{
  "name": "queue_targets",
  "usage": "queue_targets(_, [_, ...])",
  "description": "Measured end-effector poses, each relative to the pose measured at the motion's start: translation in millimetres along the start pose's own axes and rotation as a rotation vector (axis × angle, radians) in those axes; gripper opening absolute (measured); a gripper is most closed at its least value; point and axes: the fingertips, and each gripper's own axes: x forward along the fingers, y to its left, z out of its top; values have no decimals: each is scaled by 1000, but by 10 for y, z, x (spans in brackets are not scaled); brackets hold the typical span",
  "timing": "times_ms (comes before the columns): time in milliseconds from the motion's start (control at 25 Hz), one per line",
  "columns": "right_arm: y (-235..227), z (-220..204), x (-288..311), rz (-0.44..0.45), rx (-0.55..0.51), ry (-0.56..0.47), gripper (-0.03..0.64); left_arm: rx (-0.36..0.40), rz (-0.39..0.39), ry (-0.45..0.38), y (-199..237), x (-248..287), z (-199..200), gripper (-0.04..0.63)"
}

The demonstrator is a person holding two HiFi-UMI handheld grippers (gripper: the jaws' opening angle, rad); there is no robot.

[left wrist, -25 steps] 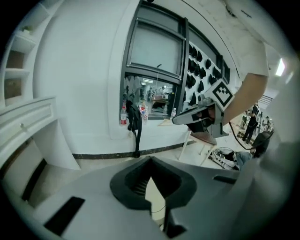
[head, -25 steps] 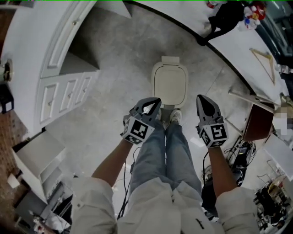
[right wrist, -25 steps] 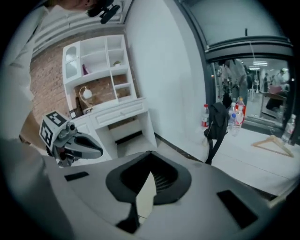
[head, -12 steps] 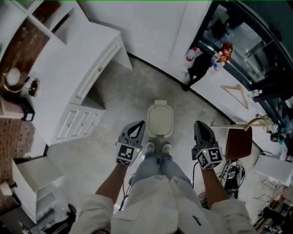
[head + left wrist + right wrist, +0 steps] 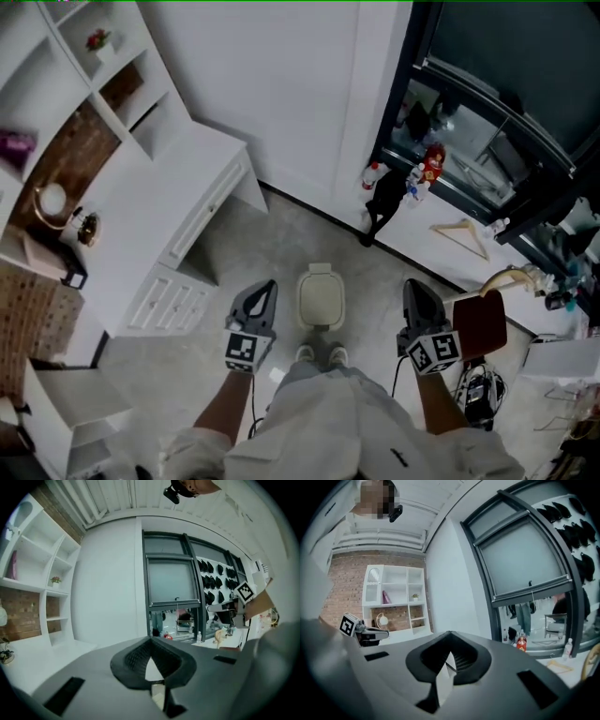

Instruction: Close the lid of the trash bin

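**Subject item.** The trash bin (image 5: pixel 321 296) stands on the grey floor just ahead of the person's shoes (image 5: pixel 319 354), about midway between the two grippers as the head view shows them. It is a small cream bin with a rounded-rectangular top. Its lid (image 5: pixel 321 302) lies flat on the body, with no raised edge or dark opening visible from above.

**Grippers.** The left gripper (image 5: pixel 263 289) and the right gripper (image 5: pixel 414 291) flank the bin. Neither touches it, and both look to be held well above it. In the left gripper view the jaws are closed together with nothing between them. The right gripper view shows the same, jaws together and empty. Both views look out level across the room at a wall and a dark-framed glass door (image 5: pixel 487 103). Neither shows the bin.

**Surroundings.** A white desk with drawers (image 5: pixel 178 220) stands to the left, with white shelving (image 5: pixel 89 89) behind it. A wooden hanger (image 5: pixel 461 234) lies on the floor to the right, near the glass.

**Progress.** On this evidence the closing appears complete. The lid is seated and nothing is held. Whether it is fully latched cannot be confirmed from this height. No further step seems outstanding beyond keeping clear of the bin.
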Motion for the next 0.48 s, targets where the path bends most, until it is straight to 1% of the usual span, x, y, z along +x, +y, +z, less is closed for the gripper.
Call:
queue_targets(200, [13,360,-236,-1,-32,-77,18,-35,41,-92,24,-162,455,23])
queue_targets(360, [-90,600,-387,-28,-50,-136,18,-9,75,-139,76,-248,718,23])
queue_targets(480, [-221,722,-494,-61,-45,-178,18,-23,107,-191,160,-327,912,23])
